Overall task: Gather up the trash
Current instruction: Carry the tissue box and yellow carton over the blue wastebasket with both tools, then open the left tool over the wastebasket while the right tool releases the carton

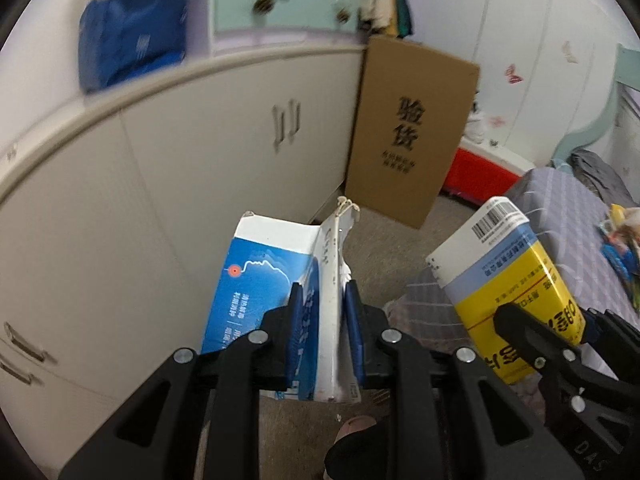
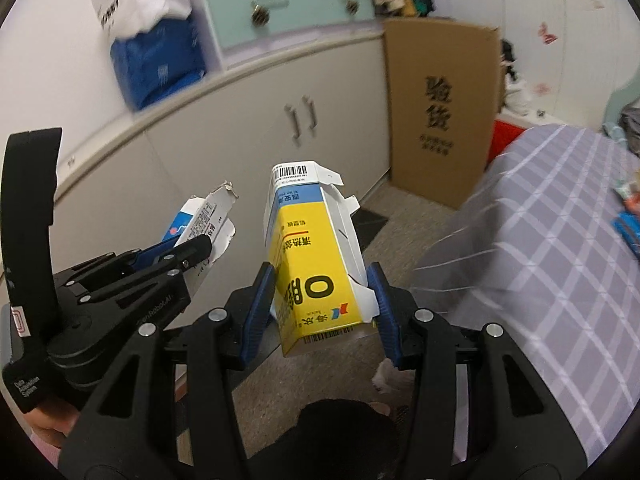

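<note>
Left tongs: the left tongs are sitting at the lower centre of the left wrist view, closing their blue pads on the blue-and-white carton; the pads are pinching its narrow white edge, so the opening is slim
Right tongs: the right tongs are filling the lower centre of the right wrist view, gripping the yellow box across its broad faces; the gap is wider here, matching the box's width
Where the trash is: both cartons are being held off the floor; in the right wrist view the blue-and-white one is showing at middle left, its torn flap ragged
Handling: both are looking like empty cardboard, so probably light and easily crushed; the torn carton is likely floppy near its rip, so a hold low on the intact panel seems safest; the yellow box is appearing stiffer but its loose flaps could snag
Beyond: a plaid bed is lying at the right; cream cabinet doors are curving across the left; a brown cardboard sheet is leaning at upper centre; no bin is visible
</note>
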Demonstrator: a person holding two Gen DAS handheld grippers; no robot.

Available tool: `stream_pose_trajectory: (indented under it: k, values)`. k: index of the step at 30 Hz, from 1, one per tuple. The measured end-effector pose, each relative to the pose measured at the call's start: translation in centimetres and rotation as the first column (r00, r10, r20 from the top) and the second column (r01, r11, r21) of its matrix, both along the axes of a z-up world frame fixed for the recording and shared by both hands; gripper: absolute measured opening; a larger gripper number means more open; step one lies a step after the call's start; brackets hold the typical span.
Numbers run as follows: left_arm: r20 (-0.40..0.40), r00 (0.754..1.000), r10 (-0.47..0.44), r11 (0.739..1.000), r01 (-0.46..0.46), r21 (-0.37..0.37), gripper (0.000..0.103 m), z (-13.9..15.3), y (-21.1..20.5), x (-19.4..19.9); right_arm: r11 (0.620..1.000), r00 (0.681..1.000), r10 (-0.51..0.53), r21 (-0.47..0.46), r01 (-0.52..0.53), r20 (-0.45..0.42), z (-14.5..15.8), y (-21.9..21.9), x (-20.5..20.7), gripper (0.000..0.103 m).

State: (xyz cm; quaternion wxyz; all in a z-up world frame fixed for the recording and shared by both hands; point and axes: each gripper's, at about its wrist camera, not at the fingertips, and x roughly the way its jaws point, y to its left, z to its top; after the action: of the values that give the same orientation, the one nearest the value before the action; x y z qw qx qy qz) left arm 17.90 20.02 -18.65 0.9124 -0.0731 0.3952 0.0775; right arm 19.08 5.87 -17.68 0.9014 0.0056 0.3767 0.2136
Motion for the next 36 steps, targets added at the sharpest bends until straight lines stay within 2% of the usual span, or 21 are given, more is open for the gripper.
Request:
stream_pose_trajectory:
  k: [9, 14, 17, 20, 21, 22, 36]
  values:
    - [-0.119, 0.991, 0.055, 0.998, -0.056, -0.006, 0.020, -5.4, 4.5, 3.1, 0.999, 0.997, 0.017, -0.044, -0.020, -0.075, -4.9, 3.9, 5.0, 0.047]
    - [-0.161, 0.986, 0.041, 0.999, -0.044, -0.015, 0.021, -7.8, 5.0, 7.3, 0.998, 0.995, -0.017, -0.056, 0.012, -0.098, -6.7, 3.8, 7.9, 0.047]
    - [-0.142, 0.988, 0.062, 0.998, -0.063, -0.002, 0.023, -7.8, 5.9, 10.4, 0.999, 0.995, -0.031, -0.046, 0.027, -0.093, -7.1, 3.9, 9.5, 0.047]
    - [-0.127, 0.989, 0.074, 0.997, -0.078, -0.025, 0.037, -7.7, 7.1, 13.5, 0.999, 0.994, -0.041, -0.023, 0.039, -0.105, -7.9, 4.5, 11.8, 0.047]
    - [-0.154, 0.984, 0.092, 0.996, -0.094, -0.008, 0.053, -8.1, 7.5, 14.4, 0.999, 0.993, -0.044, -0.019, 0.042, -0.111, -8.2, 4.7, 12.3, 0.047]
    - [-0.162, 0.981, 0.111, 0.994, -0.112, 0.002, 0.060, -8.4, 8.0, 15.0, 0.999, 0.991, -0.045, -0.007, 0.045, -0.124, -8.5, 4.9, 13.1, 0.047]
    - [-0.205, 0.961, 0.183, 0.979, -0.196, -0.048, 0.063, -10.8, 11.1, 13.3, 1.000, 0.980, 0.007, 0.005, -0.006, -0.200, -11.6, 8.2, 14.4, 0.048]
